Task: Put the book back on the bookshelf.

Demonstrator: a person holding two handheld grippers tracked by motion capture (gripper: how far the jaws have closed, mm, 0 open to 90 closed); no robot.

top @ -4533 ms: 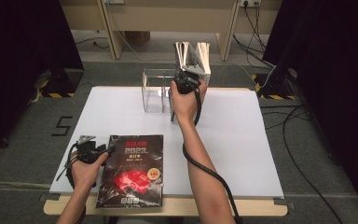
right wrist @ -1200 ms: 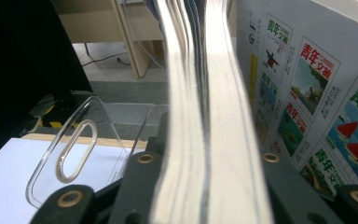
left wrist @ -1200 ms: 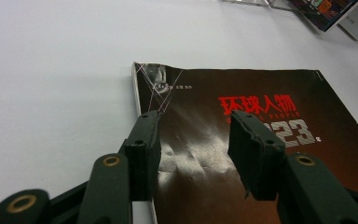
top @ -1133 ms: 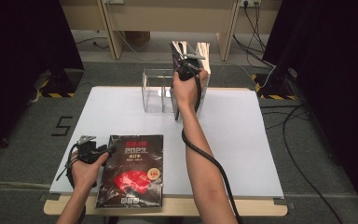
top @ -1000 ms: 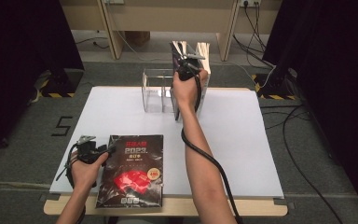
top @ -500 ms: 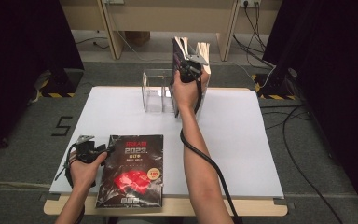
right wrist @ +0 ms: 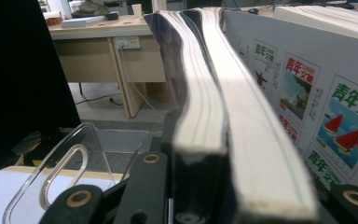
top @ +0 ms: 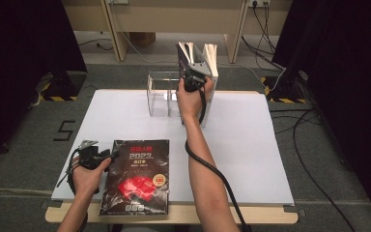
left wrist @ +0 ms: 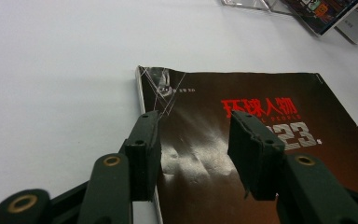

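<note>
1. The right gripper (top: 193, 80) clamps upright magazines (right wrist: 214, 112) beside the clear acrylic rack (top: 160, 94) at the table's (top: 270, 159) far edge; its far jaw is hidden.
2. The left gripper (left wrist: 196, 140) stands open over the dark magazine (top: 137, 176) at the near edge.

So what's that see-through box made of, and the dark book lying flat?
The see-through rack looks like clear acrylic plastic: you see the table through it, and its edges gleam. The dark magazine seems to be glossy coated paper: light glares off its cover, which shows dents.
</note>
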